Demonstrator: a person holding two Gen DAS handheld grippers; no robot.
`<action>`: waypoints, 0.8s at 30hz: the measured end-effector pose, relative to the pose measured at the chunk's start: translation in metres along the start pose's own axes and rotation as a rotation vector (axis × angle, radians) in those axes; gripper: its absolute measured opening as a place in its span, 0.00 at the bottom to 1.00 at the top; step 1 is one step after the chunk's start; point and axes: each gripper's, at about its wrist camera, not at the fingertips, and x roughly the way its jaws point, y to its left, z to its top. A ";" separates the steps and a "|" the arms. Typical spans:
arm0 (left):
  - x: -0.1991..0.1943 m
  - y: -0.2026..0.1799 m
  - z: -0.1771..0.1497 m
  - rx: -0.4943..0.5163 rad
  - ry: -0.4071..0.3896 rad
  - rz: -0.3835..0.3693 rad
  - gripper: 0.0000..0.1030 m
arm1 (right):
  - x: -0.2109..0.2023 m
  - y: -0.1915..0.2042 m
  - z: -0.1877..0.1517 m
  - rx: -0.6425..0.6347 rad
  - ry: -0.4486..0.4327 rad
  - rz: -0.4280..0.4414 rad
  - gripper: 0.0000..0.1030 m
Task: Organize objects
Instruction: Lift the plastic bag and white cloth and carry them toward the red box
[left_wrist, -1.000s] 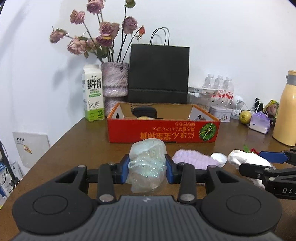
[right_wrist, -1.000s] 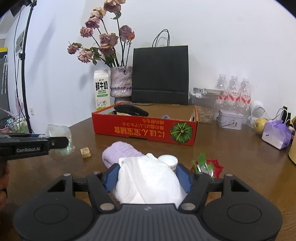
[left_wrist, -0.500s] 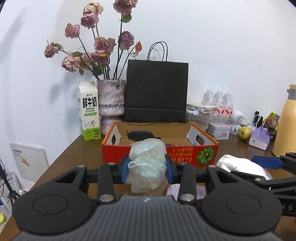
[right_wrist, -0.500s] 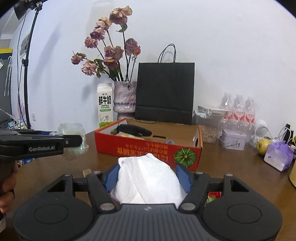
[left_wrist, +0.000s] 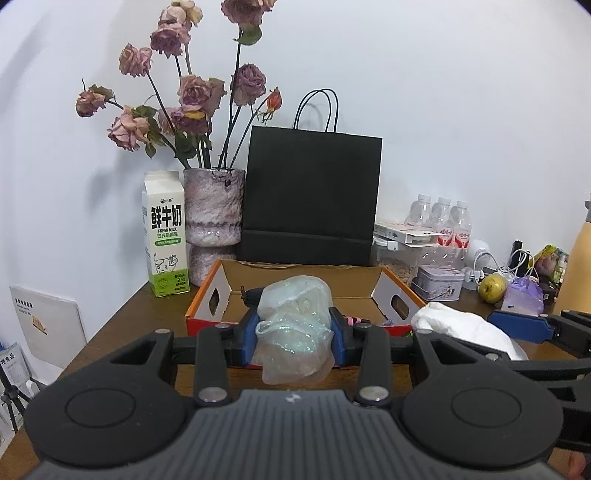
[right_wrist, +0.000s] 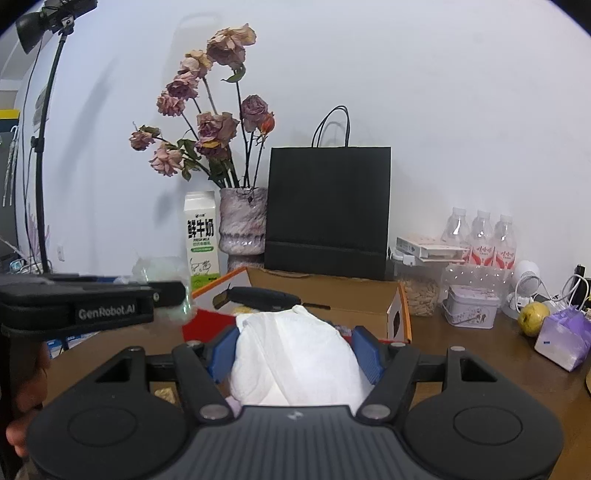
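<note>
A crumpled translucent plastic bag with a greenish shimmer (left_wrist: 293, 328) is clamped between the blue pads of the left gripper (left_wrist: 294, 338), which is closed on it and holds it in the air in front of the near wall of the open red and orange cardboard box (left_wrist: 402, 295). A bunched white cloth (right_wrist: 295, 354) is clamped in the same way in the right gripper (right_wrist: 295, 354), also raised before the box; in the left view the cloth (left_wrist: 465, 328) appears to the right of the bag.

Inside the box lies a black elongated object (right_wrist: 264, 295). The box stands on the brown wooden tabletop (right_wrist: 491, 369), toward its far edge. Behind it, along the white wall, stand a white and green milk carton (left_wrist: 164, 249), a mottled pink vase with dried roses (left_wrist: 214, 218) and a black paper bag with handles (left_wrist: 312, 199). Toward the far right corner are a small grey tin (right_wrist: 471, 306), three clear water bottles (right_wrist: 482, 240), a yellow-green pear (right_wrist: 533, 319) and a small purple bag (right_wrist: 563, 338).
</note>
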 end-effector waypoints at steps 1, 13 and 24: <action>0.003 0.000 0.001 -0.004 0.000 0.000 0.38 | 0.003 -0.001 0.001 0.003 -0.001 -0.002 0.64; 0.038 0.010 0.015 -0.046 -0.010 0.032 0.38 | 0.039 -0.014 0.018 0.024 -0.025 -0.026 0.64; 0.068 0.015 0.027 -0.066 -0.020 0.047 0.38 | 0.075 -0.020 0.032 0.049 -0.033 -0.015 0.64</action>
